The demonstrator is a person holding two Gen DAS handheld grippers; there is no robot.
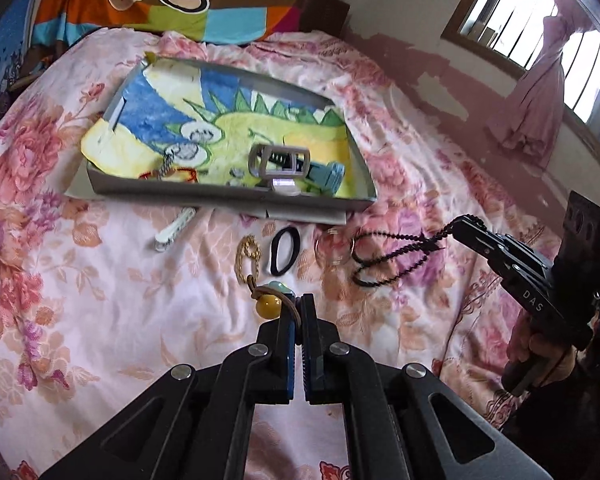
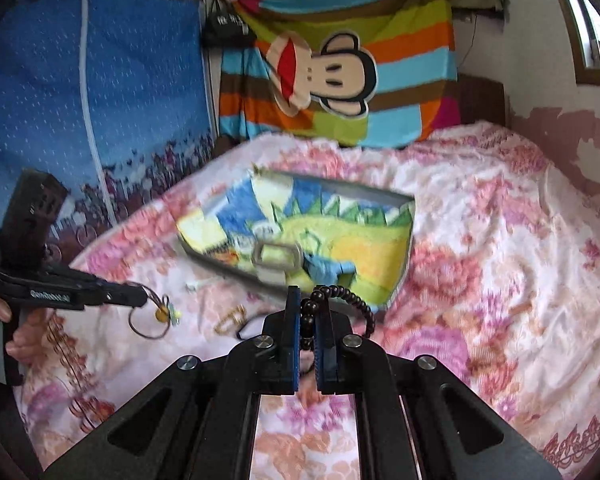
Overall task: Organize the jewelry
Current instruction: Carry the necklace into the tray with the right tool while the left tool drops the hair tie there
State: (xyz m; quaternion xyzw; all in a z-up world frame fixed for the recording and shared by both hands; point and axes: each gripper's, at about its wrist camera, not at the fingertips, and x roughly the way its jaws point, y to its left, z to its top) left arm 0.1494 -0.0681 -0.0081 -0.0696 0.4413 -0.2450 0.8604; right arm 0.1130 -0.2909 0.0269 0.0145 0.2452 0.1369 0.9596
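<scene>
- Brown cord necklace (image 1: 278,300) with an amber bead and a pale green charm, pinched in the left tongs (image 1: 299,304); jaws pressed nearly together on the cord, bead hanging just left of the tips, loop dangling clear of the bed in the right wrist view.
- Dark beaded bracelet (image 2: 340,300) clamped in the right tongs (image 2: 309,312); jaws drawn close on the beads, one strand arcing out to the right of the tips, loops trailing down toward the sheet in the left wrist view.
- Left tongs held low over the near part of the bed, pointing toward the tray; hand (image 2: 20,320) wrapped round the grip at the left edge of the right wrist view.
- Right tongs raised at the right side of the bed, angled in toward the middle; hand (image 1: 540,356) gripping the handle from below.
- Grey shallow tray (image 1: 228,194) lined with a yellow, blue and green dinosaur towel (image 1: 220,128), lying on the bed; inside near the front wall, a grey buckle-like clasp (image 1: 280,160), a light blue clip (image 1: 328,174), a red-orange piece and a small silver chain.
- Loose on the sheet in front of the tray: white hair clip (image 1: 174,230), gold chain (image 1: 249,256), black hair tie (image 1: 285,250), clear ring-shaped piece (image 1: 334,248).
- Pink floral bedsheet (image 1: 100,280), rumpled; striped monkey-print cloth (image 2: 340,64) hanging at the head of the bed; blue fabric panel to its left; window (image 1: 540,20) with a pink curtain on the right.
</scene>
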